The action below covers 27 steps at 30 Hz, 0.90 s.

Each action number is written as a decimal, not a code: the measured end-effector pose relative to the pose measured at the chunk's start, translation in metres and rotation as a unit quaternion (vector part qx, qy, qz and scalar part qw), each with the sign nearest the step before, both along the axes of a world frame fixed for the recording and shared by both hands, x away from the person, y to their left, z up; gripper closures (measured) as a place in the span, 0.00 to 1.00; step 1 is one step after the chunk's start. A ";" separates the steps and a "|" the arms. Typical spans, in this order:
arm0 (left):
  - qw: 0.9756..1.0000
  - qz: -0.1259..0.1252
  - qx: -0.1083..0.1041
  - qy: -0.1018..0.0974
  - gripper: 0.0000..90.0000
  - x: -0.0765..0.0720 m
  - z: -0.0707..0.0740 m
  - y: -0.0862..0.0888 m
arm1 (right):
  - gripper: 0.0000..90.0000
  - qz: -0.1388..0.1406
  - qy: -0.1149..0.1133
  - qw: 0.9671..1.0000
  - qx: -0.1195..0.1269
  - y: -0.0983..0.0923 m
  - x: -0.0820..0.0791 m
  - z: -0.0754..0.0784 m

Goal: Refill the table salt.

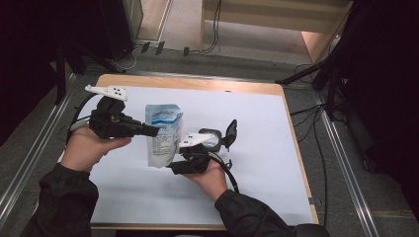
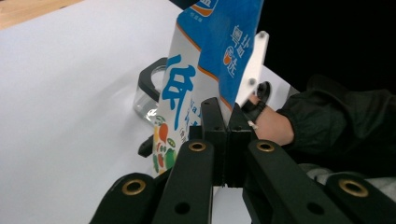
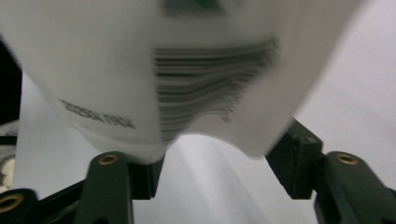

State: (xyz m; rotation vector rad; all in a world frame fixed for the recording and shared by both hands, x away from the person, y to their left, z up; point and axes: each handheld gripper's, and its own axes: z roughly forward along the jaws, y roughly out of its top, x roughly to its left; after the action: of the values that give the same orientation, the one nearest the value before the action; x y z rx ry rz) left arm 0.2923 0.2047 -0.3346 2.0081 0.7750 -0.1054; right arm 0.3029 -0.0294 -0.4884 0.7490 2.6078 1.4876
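Pouch (image 1: 162,133), blue and white, held upright above the white worktop (image 1: 257,148), just beside a clear jar (image 1: 211,139) with a black flip lid (image 1: 230,130) standing open. Left tongs (image 1: 154,130) pressed together on the pouch's side edge, about mid-height; seen along the jaws in the left gripper view, the pads meet tight with the film of the pouch (image 2: 205,70) nipped between them. Right tongs (image 1: 174,169) spread around the bottom corner, the pouch's lower edge (image 3: 187,93) sagging between the two jaws with a gap at each side, so no squeeze there yet, going by a rather blurred close view.

Likely step: settling a second grip low on the pouch before tipping it toward the jar. Worth closing the right tongs on the bottom seam rather than on the belly, to avoid crushing the contents upward. Best to keep the left pinch firm and steady meanwhile, since it alone carries the weight. Advisable also to keep the pouch top level until the mouth sits over the jar opening. Whether the top is already cut open cannot be told from here.
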 end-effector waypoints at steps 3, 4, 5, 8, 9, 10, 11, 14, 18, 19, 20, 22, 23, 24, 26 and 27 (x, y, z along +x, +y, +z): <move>1.000 0.002 -0.001 0.003 1.00 0.002 -0.002 0.000 | 0.49 0.013 -0.017 1.000 -0.006 0.001 -0.004 0.001; 1.000 0.006 0.002 0.001 1.00 0.002 -0.002 -0.001 | 0.49 0.014 -0.020 1.000 -0.009 0.002 -0.006 0.001; 1.000 0.008 0.004 0.000 1.00 0.002 -0.002 -0.001 | 0.49 0.018 -0.027 0.999 -0.011 0.002 -0.007 0.001; 1.000 0.012 0.007 -0.003 1.00 0.003 -0.003 -0.003 | 0.49 0.026 -0.031 0.999 -0.014 0.004 -0.010 0.001; 1.000 0.015 0.012 -0.006 1.00 0.003 -0.004 -0.005 | 0.48 0.026 -0.032 0.999 -0.015 0.004 -0.010 0.001; 1.000 0.015 0.015 -0.007 1.00 0.004 -0.004 -0.006 | 0.48 0.028 -0.035 0.999 -0.016 0.005 -0.010 0.000; 1.000 0.017 0.015 -0.008 1.00 0.004 -0.005 -0.008 | 0.48 0.028 -0.043 0.999 -0.018 0.005 -0.011 0.000; 1.000 0.011 0.015 -0.008 1.00 0.007 -0.008 -0.012 | 0.52 0.034 -0.063 0.997 -0.017 0.005 -0.016 -0.002; 1.000 0.003 0.011 -0.009 1.00 0.009 -0.010 -0.018 | 0.59 0.029 -0.061 0.998 -0.014 0.002 -0.018 -0.004; 1.000 0.004 0.010 -0.010 1.00 0.009 -0.010 -0.019 | 0.61 0.028 -0.057 0.998 -0.013 0.002 -0.018 -0.005; 1.000 0.005 0.011 -0.011 1.00 0.009 -0.010 -0.020 | 0.63 0.025 -0.046 0.999 -0.009 0.000 -0.016 -0.005; 1.000 0.007 0.013 -0.013 1.00 0.010 -0.010 -0.020 | 0.64 0.022 -0.041 0.999 -0.004 -0.002 -0.016 -0.007; 1.000 0.007 0.013 -0.012 1.00 0.011 -0.010 -0.020 | 0.63 0.020 -0.043 0.999 -0.004 -0.003 -0.016 -0.007; 1.000 0.010 0.016 -0.013 1.00 0.012 -0.010 -0.020 | 0.59 0.022 -0.041 0.999 -0.001 -0.003 -0.015 -0.007; 1.000 0.014 0.019 -0.010 1.00 0.012 -0.010 -0.020 | 0.53 0.018 -0.049 0.999 -0.003 -0.004 -0.017 -0.007; 1.000 0.014 0.022 -0.007 1.00 0.014 -0.012 -0.021 | 0.50 0.016 -0.064 0.998 -0.009 -0.004 -0.019 -0.006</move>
State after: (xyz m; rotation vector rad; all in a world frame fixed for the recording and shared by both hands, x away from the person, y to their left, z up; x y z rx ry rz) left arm 0.3068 0.1836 -0.3464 2.0356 0.8034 -0.0589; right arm 0.2840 -0.0329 -0.4949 0.5907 2.5466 1.4666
